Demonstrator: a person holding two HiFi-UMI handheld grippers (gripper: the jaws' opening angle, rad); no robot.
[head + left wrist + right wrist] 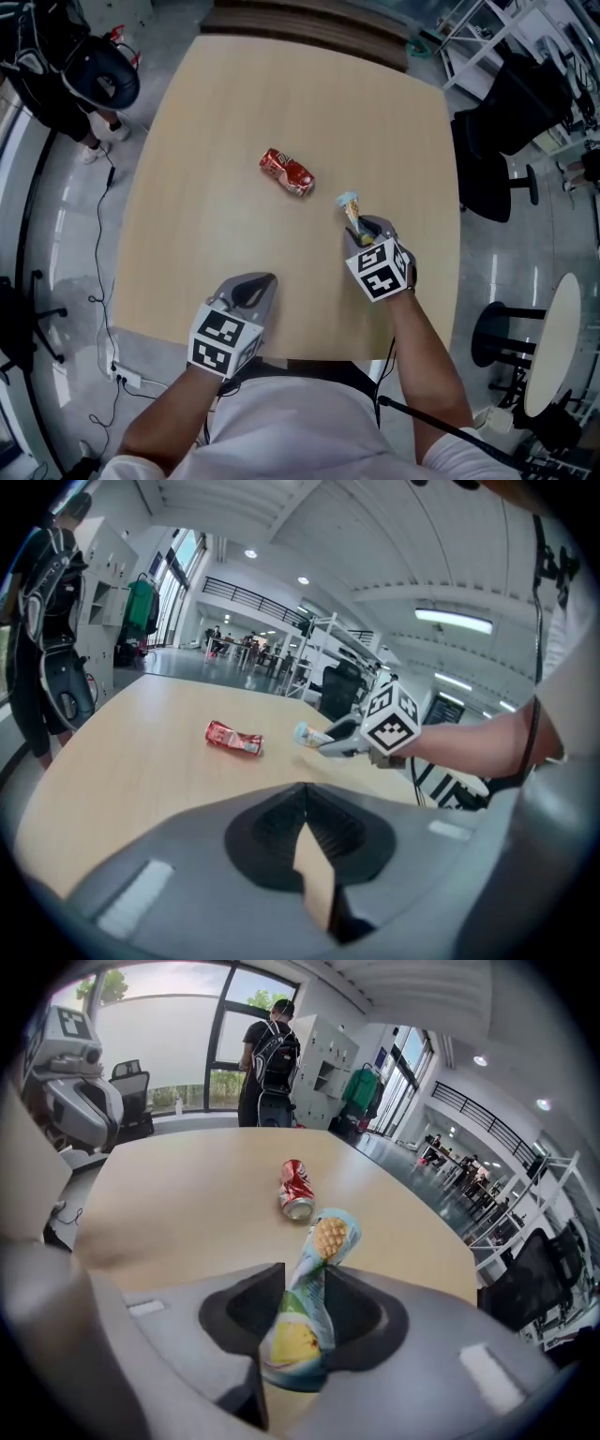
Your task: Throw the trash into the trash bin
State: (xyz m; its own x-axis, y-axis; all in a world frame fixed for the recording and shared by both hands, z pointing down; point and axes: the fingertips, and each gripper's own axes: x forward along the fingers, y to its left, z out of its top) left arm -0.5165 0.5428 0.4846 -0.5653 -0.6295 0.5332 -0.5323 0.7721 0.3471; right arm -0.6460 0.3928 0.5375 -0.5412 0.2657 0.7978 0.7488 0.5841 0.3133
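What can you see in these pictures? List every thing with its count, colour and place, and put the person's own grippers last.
table: 1, light wood, under both grippers
can: 1, red, crushed, lying on its side near the table's middle
wrapper: 1, pale blue with yellow print, pinched in the right gripper
chair: at least 1, black, on the floor right of the table
bystander: 1, dark clothes and backpack, standing past the table's far side
cable: 1, black, on the floor left of the table
left gripper: 1, grey, jaws shut, empty, at the table's near edge
right gripper: 1, grey, shut on the wrapper
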